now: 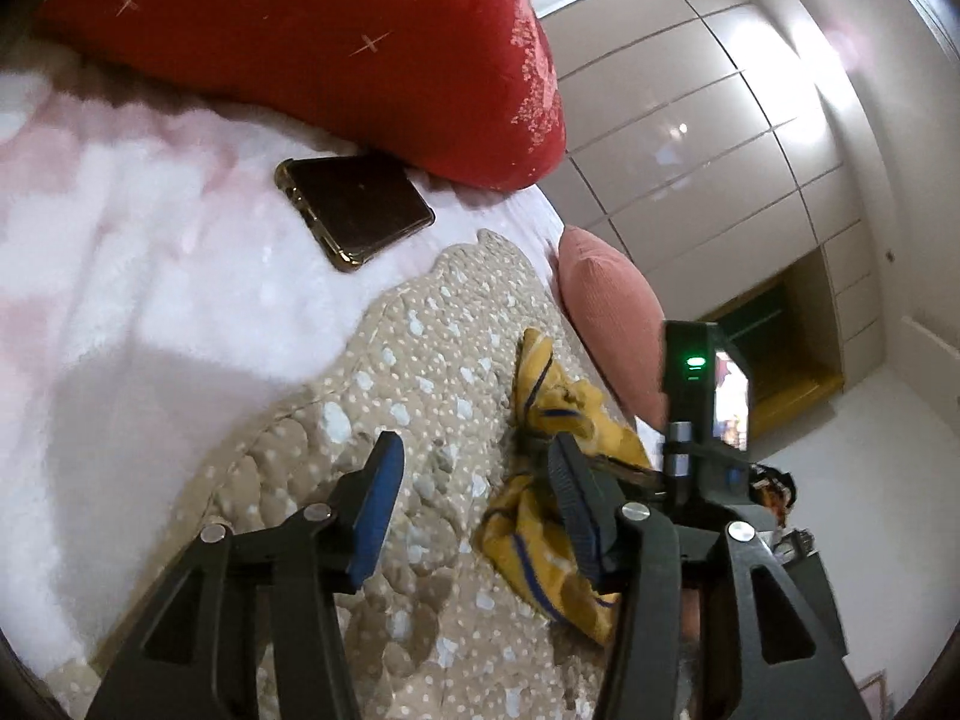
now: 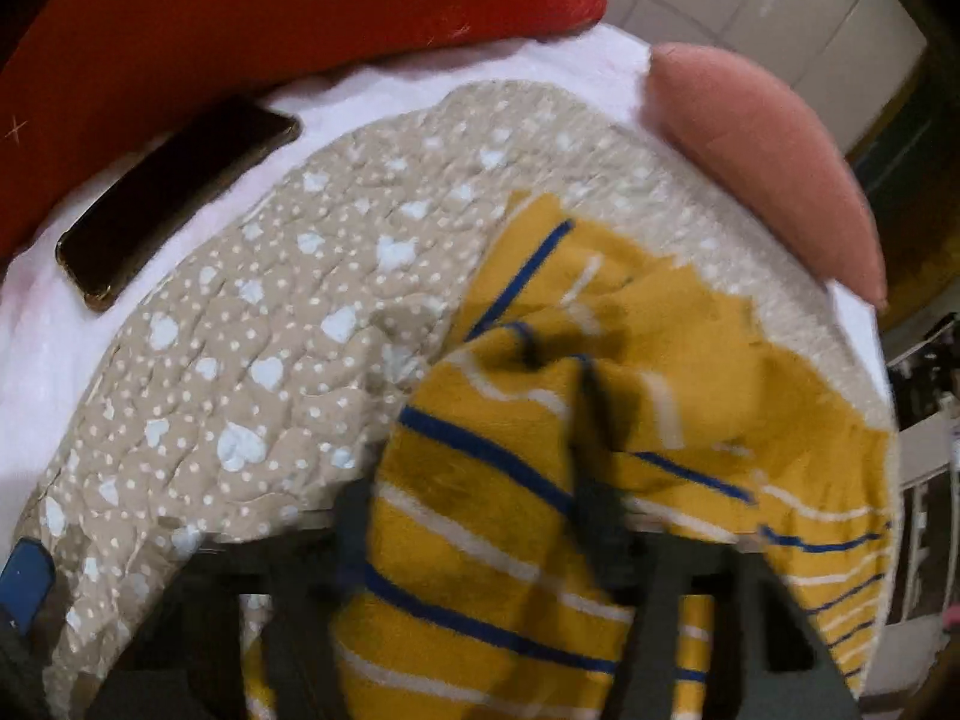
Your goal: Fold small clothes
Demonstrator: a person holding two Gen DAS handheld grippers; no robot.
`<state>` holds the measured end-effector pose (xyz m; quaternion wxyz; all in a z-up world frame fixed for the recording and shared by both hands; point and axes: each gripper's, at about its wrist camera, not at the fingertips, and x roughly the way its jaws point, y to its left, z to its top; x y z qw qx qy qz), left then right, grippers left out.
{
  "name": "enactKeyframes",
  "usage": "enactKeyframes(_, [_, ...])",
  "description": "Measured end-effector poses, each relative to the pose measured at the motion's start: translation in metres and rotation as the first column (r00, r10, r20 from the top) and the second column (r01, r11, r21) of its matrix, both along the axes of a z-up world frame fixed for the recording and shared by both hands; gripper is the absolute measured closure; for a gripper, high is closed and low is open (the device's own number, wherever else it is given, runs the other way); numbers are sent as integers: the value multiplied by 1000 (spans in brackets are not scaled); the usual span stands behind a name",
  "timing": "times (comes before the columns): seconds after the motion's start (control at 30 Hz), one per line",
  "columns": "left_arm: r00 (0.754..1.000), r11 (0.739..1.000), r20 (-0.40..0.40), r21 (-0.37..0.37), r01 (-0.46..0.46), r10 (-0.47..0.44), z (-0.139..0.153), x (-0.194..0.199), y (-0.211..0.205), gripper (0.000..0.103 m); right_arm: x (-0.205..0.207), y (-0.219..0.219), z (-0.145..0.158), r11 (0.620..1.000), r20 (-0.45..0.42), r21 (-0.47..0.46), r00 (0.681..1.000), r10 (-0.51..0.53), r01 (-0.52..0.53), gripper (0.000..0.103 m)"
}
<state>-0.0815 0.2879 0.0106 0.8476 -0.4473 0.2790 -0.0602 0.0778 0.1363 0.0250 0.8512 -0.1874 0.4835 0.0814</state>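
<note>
Home bedroom, quilted bedspread (image 1: 420,360), red pillow (image 1: 336,42), glossy wardrobe (image 1: 708,138)

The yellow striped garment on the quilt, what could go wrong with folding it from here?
The yellow garment is bunched over the right gripper, so it may fold crooked. The left gripper is open and holds nothing, so the cloth may drag along the quilt. A wide sweep could reach the phone.

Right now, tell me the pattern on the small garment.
Mustard-yellow knit garment with blue and white stripes, clearest in the right wrist view.
</note>
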Motion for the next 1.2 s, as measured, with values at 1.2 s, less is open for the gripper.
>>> enactKeyframes(1.2, [950, 734, -131, 609, 302, -282, 82, -10, -241, 41, -106, -467, 78, 589, 56, 760, 875, -481, 275, 68])
